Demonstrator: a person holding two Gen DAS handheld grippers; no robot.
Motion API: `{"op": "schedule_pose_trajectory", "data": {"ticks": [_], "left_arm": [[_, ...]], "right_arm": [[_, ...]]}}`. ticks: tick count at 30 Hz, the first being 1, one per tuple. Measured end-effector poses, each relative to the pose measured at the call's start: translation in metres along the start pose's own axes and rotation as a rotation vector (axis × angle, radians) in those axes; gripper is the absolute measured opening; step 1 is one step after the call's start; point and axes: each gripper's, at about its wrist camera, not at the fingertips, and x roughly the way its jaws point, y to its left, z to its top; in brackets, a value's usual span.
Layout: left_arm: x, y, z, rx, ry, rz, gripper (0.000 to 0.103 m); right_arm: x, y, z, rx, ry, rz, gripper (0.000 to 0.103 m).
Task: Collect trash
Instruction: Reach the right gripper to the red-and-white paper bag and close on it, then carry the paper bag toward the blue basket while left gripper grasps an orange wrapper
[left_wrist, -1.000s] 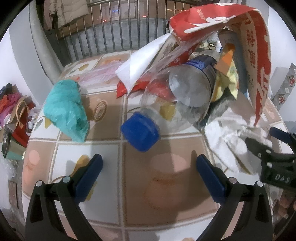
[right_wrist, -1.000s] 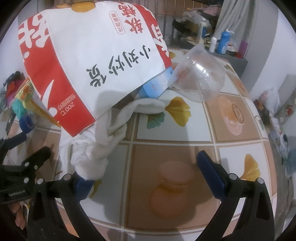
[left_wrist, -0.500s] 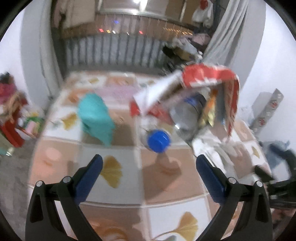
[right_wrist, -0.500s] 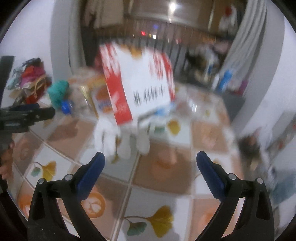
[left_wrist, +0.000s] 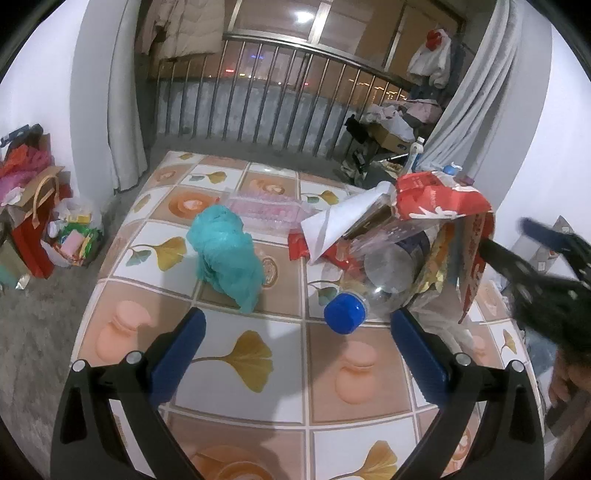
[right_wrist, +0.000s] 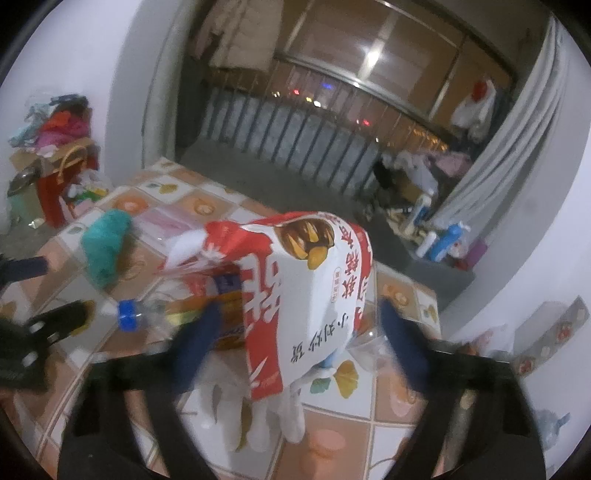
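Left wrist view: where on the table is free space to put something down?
Free: the near tiles between the left gripper and the teal bag, and the far left corner of the table. Crowded: the right side, around the bottle and the red-white bag.

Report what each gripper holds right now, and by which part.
Nothing is held. The left gripper is open above the table, short of the blue-capped bottle. The right gripper is open too, its blurred fingers either side of the red-and-white bag, not clamped.
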Motion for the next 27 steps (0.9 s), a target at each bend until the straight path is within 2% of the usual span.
{"op": "schedule_pose_trajectory", "data": {"ticks": [2,4,10,19,24,27], "left_arm": [[-0.003,-0.001,0.0,0.001,-0.011,-0.007,0.098],[-0.005,-0.002,0.001,0.004,-0.018,-0.009,0.098],[-0.005,-0.011,-0.001,0.039,-0.024,-0.006,0.098],[-0.006,-0.026,-0.006,0.085,-0.047,-0.015,0.097],[-0.009,-0.032,-0.004,0.103,-0.054,-0.085,0.093],[-0.008,-0.043,-0.005,0.142,-0.042,-0.171,0.091]], "right_arm": [[0.005,-0.003,0.002,0.026,0.027,0.018,0.026],[0.004,-0.012,0.004,0.084,0.024,0.024,0.007],[-0.007,-0.03,0.01,0.183,-0.07,0.013,0.0],[-0.051,-0.08,0.009,0.35,-0.2,0.037,0.0],[-0.071,-0.108,-0.004,0.452,-0.24,0.097,0.0],[-0.077,-0.11,-0.009,0.461,-0.252,0.121,0.0]]}}
